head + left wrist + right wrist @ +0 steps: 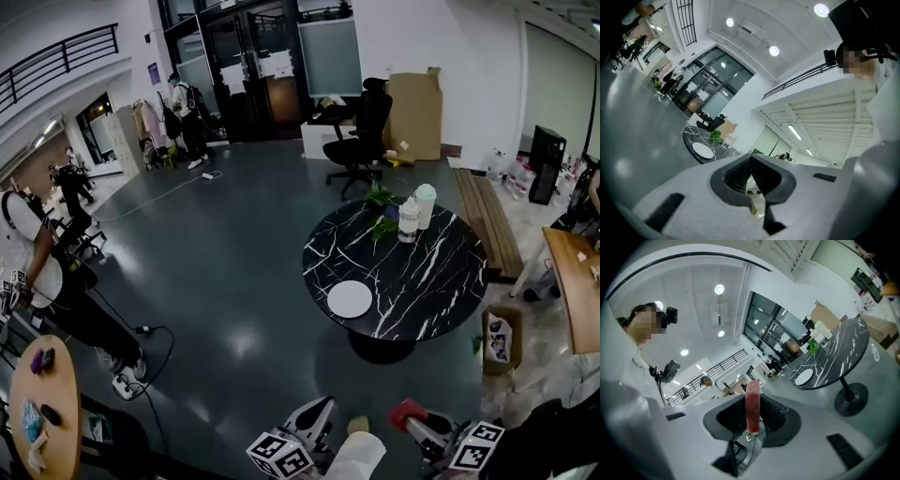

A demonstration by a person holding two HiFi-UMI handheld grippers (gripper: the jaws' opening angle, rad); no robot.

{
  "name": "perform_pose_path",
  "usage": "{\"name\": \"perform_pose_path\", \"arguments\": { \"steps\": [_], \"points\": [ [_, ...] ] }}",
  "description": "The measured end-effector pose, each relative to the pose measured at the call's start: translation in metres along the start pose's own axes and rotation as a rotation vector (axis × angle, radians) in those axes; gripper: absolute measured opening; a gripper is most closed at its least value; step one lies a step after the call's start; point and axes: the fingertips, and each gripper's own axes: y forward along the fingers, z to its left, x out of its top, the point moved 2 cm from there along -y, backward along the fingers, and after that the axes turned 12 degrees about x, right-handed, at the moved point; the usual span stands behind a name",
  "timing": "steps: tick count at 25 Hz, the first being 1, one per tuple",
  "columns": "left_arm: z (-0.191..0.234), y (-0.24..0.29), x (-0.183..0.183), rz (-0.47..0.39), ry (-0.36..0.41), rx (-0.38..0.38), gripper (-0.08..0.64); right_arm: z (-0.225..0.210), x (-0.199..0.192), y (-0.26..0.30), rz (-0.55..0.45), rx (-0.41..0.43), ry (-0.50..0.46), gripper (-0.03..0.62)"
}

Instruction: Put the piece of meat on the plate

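- Round marble table [441,281]: one.
- White plate [350,299]: one.
- Bottles [409,221] on that table: two.
- Potted plant [380,199]: one.
- Office chair [361,131]: one.
- Cardboard box [414,112]: one.
- Wooden bench [487,220]: one.
- Piece of meat [753,404]: one.
- Grippers: two, left gripper [322,407] and right gripper [417,424].

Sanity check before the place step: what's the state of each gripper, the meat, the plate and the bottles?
Right gripper: shut on the piece of meat.
Piece of meat: clamped between the jaws, not yet on the plate.
Left gripper: shut, nothing in it.
Plate: empty, flat on the table.
Bottles: upright, near the table's far edge.
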Motion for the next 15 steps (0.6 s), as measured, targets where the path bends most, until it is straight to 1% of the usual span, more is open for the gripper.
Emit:
{"name": "perform_pose_path", "arguments": {
  "steps": [3, 5, 10, 13, 15],
  "points": [
    [0.012, 0.040, -0.004, 0.007, -0.025, -0.003, 0.008, -0.031, 0.013, 0.007, 0.024, -0.024, 0.009, 0.089],
    [0.023, 0.068, 0.001, 0.001, -0.042, 0.005, 0.008, -0.054, 0.023, 0.020, 0.043, -0.029, 0.025, 0.089],
    [0.050, 0.129, 0.023, 0.010, 0.012, 0.026, 0.008, -0.110, 0.057, 0.068, 0.099, -0.018, 0.028, 0.089],
    [0.070, 0.157, 0.037, 0.003, 0.016, 0.055, 0.008, -0.141, 0.078, 0.100, 0.128, -0.009, 0.025, 0.089],
    [0.085, 0.174, 0.044, 0.002, 0.012, 0.074, 0.008, -0.160, 0.087, 0.120, 0.166, -0.005, 0.014, 0.089]
  ]
}}
